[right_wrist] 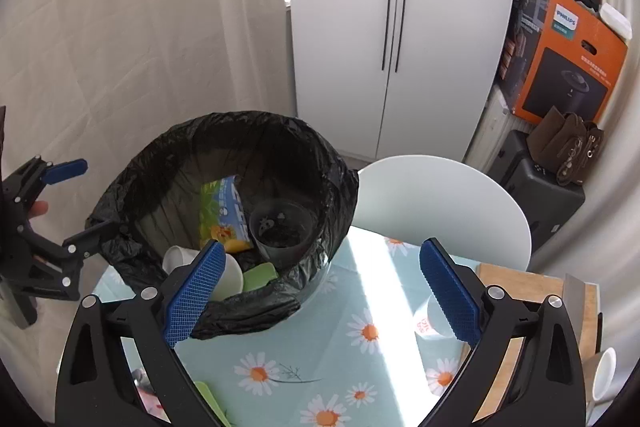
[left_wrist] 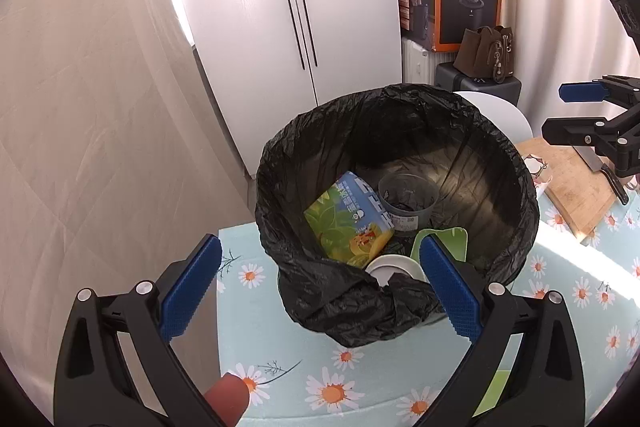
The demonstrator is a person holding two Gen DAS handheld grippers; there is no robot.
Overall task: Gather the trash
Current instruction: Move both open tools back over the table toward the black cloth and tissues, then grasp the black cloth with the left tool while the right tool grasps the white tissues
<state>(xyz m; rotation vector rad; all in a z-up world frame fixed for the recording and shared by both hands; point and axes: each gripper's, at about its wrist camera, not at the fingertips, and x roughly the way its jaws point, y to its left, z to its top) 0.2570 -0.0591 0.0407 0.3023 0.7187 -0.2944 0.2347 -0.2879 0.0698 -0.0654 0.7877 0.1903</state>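
left tool (left_wrist: 320, 279): wide open, nothing in it, parked right at the bin's near rim
right tool (right_wrist: 320, 291): also spread wide and empty over the daisy worktop (right_wrist: 304, 359)
bin (left_wrist: 396, 187): black-lined, sits on the worktop; holds a juice carton (left_wrist: 348, 223), clear cup (left_wrist: 406, 201), white cup (left_wrist: 394, 267), green lid (left_wrist: 444, 241)
progress: I reckon most trash is in
left over: paper cup (right_wrist: 434, 319) by the cutting board (right_wrist: 532, 283), maybe
in the way: knife (left_wrist: 604, 169) on the board, white chair (right_wrist: 440, 203) behind
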